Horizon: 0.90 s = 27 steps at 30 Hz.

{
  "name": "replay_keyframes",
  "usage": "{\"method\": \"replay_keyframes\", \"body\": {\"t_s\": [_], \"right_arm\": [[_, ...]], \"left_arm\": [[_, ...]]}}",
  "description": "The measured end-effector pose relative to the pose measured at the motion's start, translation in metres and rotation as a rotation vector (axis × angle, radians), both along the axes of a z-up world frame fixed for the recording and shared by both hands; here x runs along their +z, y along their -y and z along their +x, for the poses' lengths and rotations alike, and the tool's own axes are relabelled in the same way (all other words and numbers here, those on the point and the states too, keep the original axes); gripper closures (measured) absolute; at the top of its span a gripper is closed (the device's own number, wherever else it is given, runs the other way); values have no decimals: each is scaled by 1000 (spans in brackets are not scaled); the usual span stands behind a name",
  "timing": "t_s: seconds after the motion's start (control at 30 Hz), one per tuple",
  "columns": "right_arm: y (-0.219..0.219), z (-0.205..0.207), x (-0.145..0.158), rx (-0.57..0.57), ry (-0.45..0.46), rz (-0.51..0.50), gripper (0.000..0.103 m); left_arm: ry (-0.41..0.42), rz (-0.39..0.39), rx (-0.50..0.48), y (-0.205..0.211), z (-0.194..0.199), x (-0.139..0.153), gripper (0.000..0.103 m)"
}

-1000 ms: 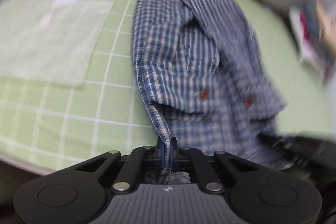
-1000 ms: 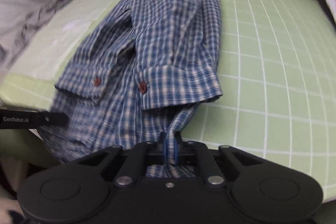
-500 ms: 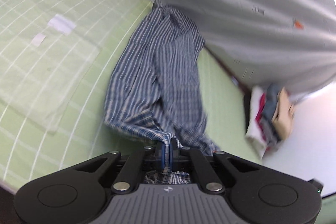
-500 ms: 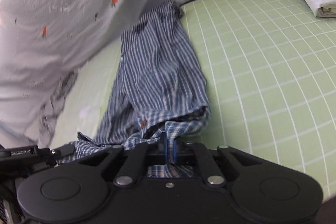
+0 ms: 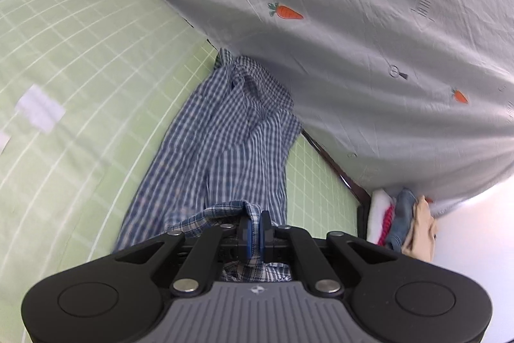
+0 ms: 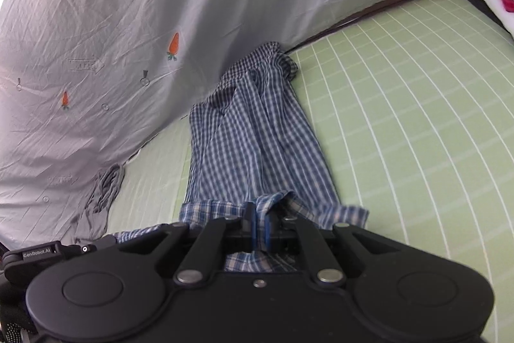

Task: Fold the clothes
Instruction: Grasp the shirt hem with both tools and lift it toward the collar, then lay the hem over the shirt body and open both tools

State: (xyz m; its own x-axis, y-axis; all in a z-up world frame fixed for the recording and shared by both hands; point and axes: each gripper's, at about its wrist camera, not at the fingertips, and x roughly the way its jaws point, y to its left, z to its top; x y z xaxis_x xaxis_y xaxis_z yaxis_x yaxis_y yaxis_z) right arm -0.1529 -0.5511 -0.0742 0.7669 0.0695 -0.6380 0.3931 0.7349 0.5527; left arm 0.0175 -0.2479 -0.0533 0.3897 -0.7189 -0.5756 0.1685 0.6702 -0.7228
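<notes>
Your left hand-held gripper [image 5: 253,230] and right hand-held gripper [image 6: 258,227] are each clamped on the near hem of the plaid shirt [image 5: 221,150]. From both, the shirt runs straight away along the green bed [image 6: 417,118], long axis pointing at the far edge, collar bunched against the grey carrot-print sheet [image 5: 353,37]. Neither hand is nearer. No containers show; a stack of folded clothes [image 5: 401,217] sits at the bed's far right corner.

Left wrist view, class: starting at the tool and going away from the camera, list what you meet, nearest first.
Left tool → blue checked shirt → grey carrot-print sheet.
</notes>
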Motion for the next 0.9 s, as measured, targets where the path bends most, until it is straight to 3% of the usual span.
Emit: {"method": "replay_keyframes", "body": {"t_s": [0.23, 0.4, 0.57, 0.7, 0.77, 0.8, 0.83, 0.87, 0.9], "right_arm": [[26, 60, -55, -12, -117, 77, 97], [36, 84, -86, -13, -208, 135, 97], [38, 95, -99, 10, -253, 131, 97], [37, 93, -92, 25, -231, 109, 97], [36, 90, -86, 28, -208, 100, 93], [36, 89, -83, 30, -197, 95, 92], [36, 87, -80, 31, -185, 91, 85], [36, 86, -77, 33, -173, 87, 73], [36, 83, -73, 32, -159, 81, 68]], "left_arm": [[-133, 47, 46, 14, 67, -48, 99], [-192, 120, 28, 25, 89, -76, 98], [-229, 136, 30, 26, 94, -93, 97], [-244, 131, 45, 27, 94, -96, 95], [-231, 132, 45, 27, 94, -89, 85], [-212, 132, 40, 28, 93, -83, 72], [-183, 141, 40, 28, 91, -76, 57], [-145, 161, 45, 27, 87, -67, 50], [-105, 186, 52, 25, 83, -58, 38]]}}
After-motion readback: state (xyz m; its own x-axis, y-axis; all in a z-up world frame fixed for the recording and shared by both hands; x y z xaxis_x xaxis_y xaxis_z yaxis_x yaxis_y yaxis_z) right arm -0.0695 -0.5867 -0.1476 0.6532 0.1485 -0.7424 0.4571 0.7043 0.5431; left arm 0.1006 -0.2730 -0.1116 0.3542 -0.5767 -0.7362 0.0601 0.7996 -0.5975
